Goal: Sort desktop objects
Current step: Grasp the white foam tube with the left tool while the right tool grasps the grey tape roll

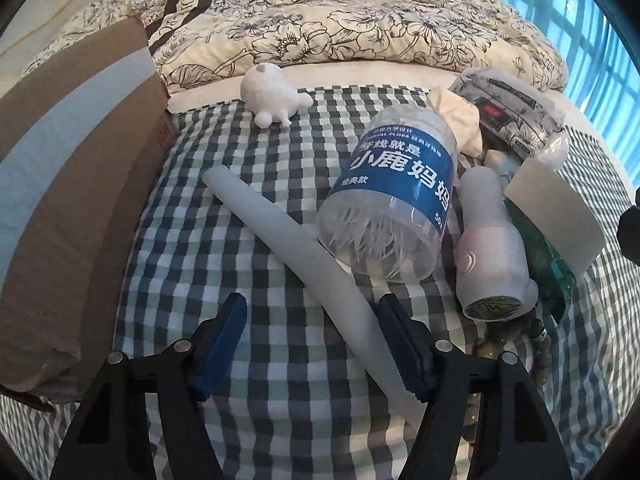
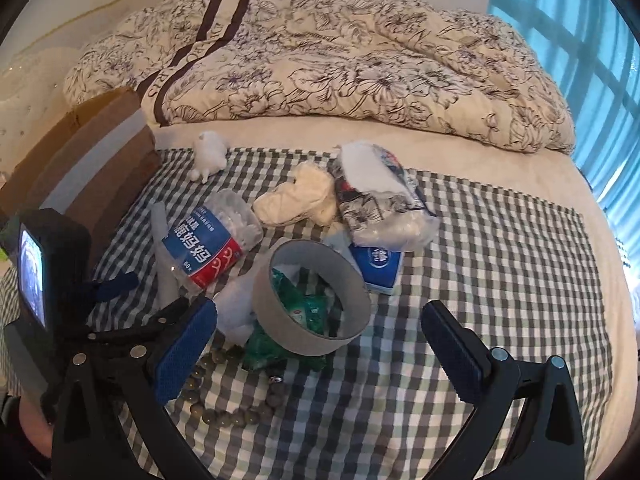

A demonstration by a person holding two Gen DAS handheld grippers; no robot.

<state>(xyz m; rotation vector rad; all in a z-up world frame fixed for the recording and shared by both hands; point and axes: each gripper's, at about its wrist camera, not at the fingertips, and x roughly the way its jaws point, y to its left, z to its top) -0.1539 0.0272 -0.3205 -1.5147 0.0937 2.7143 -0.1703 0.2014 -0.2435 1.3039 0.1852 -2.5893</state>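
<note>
Left wrist view: the left gripper (image 1: 312, 344) is spread wide over the checked cloth (image 1: 192, 240), grasping nothing; the white tube (image 1: 288, 248) runs from 11 o'clock down to 5 o'clock, its lower end against the right pad. The jar (image 1: 400, 184) lies at 1 o'clock, the box (image 1: 72, 200) at 9 o'clock. Right wrist view: the right gripper (image 2: 316, 344) is also released, the tape roll (image 2: 312, 300) at 12 o'clock between its fingers, untouched, and beads (image 2: 228, 412) at 7 o'clock.
</note>
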